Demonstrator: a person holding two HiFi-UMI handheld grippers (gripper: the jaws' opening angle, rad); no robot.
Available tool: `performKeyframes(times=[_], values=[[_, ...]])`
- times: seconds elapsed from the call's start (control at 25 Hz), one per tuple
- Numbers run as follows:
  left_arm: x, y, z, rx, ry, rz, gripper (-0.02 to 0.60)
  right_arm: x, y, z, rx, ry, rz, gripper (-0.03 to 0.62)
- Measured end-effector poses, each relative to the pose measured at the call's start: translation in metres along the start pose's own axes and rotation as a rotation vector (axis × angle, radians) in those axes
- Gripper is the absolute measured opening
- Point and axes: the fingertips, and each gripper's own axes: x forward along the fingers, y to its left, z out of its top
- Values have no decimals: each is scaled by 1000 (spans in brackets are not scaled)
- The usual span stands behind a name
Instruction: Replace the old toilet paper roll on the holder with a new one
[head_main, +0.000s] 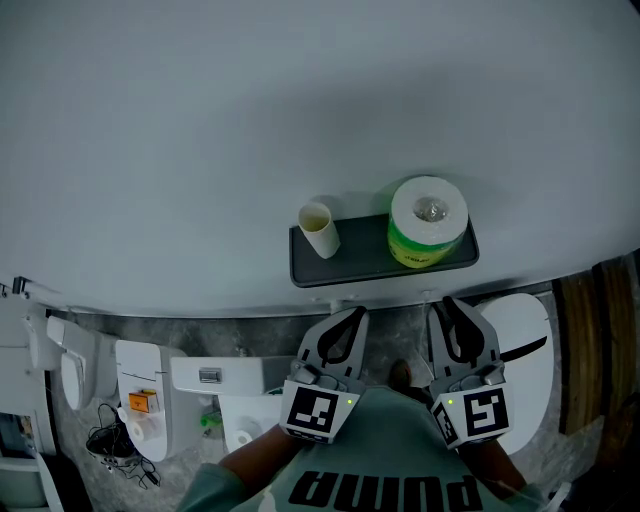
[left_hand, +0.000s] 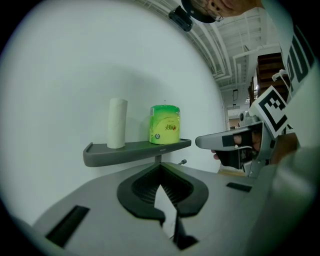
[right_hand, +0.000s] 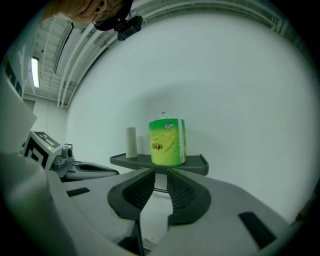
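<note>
Left gripper (head_main: 356, 313), jaws shut and empty, and right gripper (head_main: 447, 301), jaws parted by a slit with nothing between, hang low centre under the shelf (head_main: 365, 262). On it stand a bare tube (head_main: 318, 229) at left and the wrapped new roll (head_main: 428, 220) at right. The old roll seems off already, so the next move is to open wide around the new roll. A rod (left_hand: 183, 162) beneath is probably the holder. Nothing blocks the reach.

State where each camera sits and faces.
Head view: on the head, steeply down at shelf, left gripper, right gripper, shirt.
Left gripper view: on that gripper, along its shut jaws toward the wall; right gripper at right.
Right gripper view: on that gripper, along its empty, opening jaws; left gripper at left.
Shared: all show wrapped roll and cardboard tube on the shelf.
</note>
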Motion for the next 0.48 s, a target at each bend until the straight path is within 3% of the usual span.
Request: performKeyframes(times=[0.48], values=[[1, -1, 5, 10, 18, -46, 3, 24, -12, 40, 34, -77, -7, 273]])
